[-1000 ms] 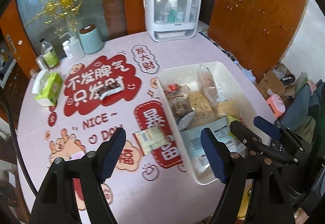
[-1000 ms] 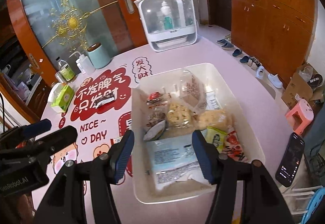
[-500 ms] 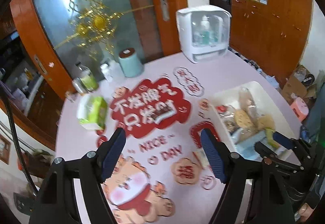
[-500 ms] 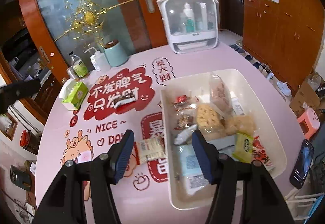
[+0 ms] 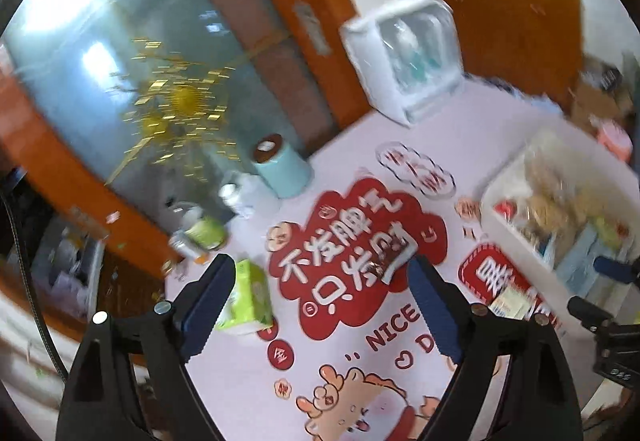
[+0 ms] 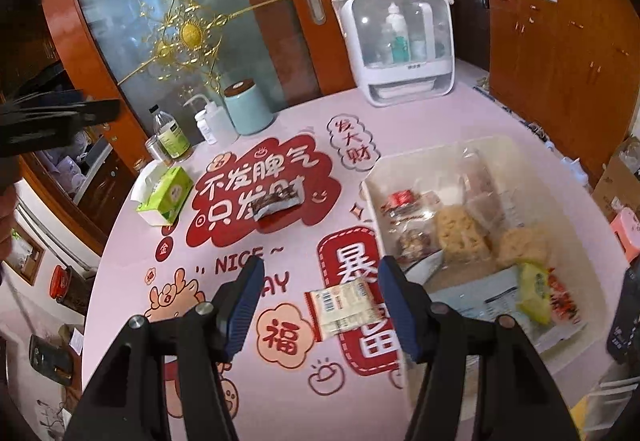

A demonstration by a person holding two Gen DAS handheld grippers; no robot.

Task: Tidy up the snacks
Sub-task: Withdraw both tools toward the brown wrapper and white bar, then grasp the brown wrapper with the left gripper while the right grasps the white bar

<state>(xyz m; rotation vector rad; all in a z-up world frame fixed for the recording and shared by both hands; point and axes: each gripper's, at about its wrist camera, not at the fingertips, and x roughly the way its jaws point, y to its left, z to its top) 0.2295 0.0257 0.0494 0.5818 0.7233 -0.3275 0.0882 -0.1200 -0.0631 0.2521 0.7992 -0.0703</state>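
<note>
White bin (image 6: 576, 177), right on desk (image 6: 460, 113), holds most snacks; two lie loose: pale packet (image 6: 344, 307) near, dark bar (image 6: 276, 203) farther left. Right tool (image 6: 320, 301) and left tool (image 5: 320, 301) both released, empty. Risk: thin wrappers slipping; left view blurred, aim perhaps uncertain.

Two loose snack packets on the table: one dark wrapper (image 6: 277, 204) on the red lettering, one pale barcoded packet (image 6: 344, 308) beside the bin. One white bin (image 6: 568, 177), piled with roughly eight packets, exact number unclear. One green tissue box (image 6: 166, 195). One teal canister (image 6: 247, 107). Two bottles: one white squeeze bottle (image 6: 216, 121), one green-labelled bottle (image 6: 171, 135). One small metal can (image 6: 157, 151). One white dome-fronted organizer (image 6: 396, 41). Two grippers, one per view.
</note>
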